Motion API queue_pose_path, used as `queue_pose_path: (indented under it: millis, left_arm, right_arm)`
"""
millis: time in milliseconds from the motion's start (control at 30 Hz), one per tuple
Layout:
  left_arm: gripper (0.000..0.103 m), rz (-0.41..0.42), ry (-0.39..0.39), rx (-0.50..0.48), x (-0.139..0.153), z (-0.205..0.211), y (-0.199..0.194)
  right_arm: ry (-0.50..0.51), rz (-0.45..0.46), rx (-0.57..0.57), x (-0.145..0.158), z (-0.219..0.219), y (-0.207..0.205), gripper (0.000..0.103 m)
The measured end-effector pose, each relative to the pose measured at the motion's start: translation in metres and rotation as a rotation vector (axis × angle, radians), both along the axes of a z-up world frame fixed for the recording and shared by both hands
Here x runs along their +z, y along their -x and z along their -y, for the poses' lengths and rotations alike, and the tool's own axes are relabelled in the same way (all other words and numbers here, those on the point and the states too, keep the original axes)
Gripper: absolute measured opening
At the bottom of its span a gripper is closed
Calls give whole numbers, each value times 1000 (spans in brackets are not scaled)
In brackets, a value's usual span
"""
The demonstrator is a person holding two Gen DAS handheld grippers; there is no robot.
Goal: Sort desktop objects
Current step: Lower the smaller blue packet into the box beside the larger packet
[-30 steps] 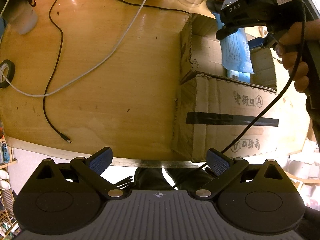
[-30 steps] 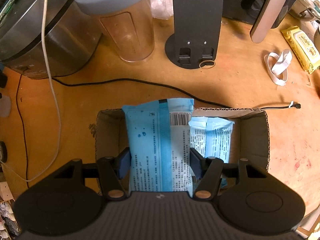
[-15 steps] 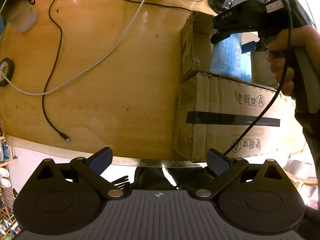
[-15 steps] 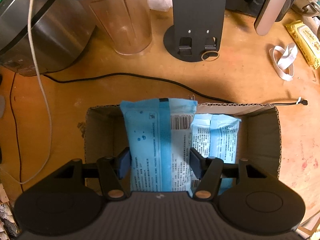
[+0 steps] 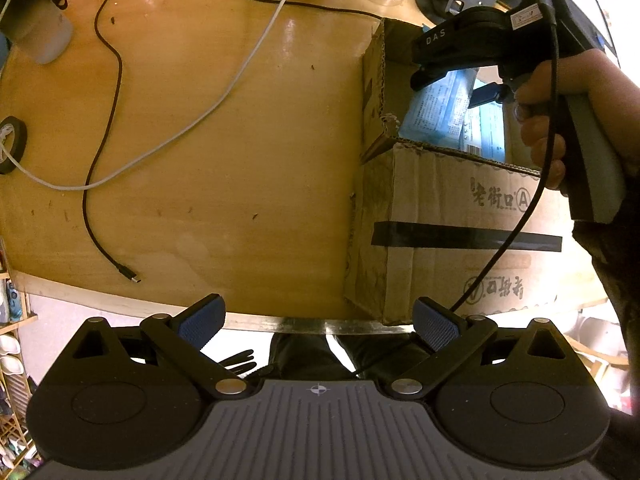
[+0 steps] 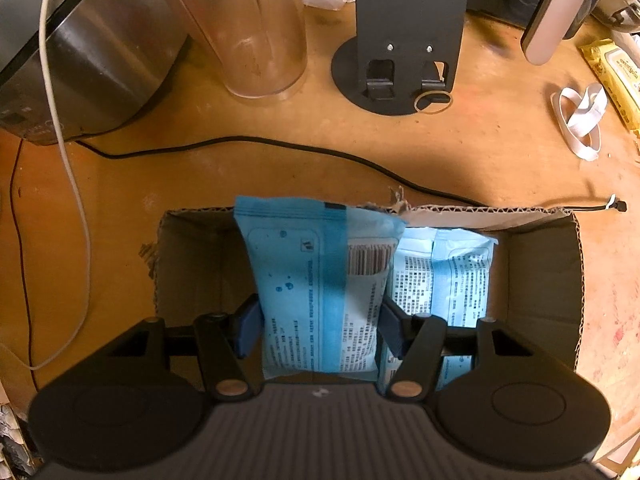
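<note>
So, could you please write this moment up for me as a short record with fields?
surface: wooden table
container: open cardboard box on the table
right gripper: pointing down over the box, shut on a blue packet
already in box: second blue packet, beside the held one
left gripper: open, empty, above the table's near edge
loose on table: black cable, white cable, white strap, yellow wipes pack
beyond the box: clear cup, black stand
</note>
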State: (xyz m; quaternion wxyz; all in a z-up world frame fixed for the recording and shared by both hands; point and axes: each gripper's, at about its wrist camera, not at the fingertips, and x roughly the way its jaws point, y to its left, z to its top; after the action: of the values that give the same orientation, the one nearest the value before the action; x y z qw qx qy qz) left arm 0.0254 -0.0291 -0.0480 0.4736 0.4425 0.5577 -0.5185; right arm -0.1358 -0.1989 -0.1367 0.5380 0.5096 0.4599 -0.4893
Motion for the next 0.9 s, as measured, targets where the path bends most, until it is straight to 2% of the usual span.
queue_pose_path:
  millis: [400,900]
  left_arm:
    - [103,-5,3,4,-1,1,1]
    - [103,-4,-1,0,0,1,1]
  right_arm:
    - [-11,2,22,16,-4,2,59]
    - [-16,4,29,-3,-1,-2,58]
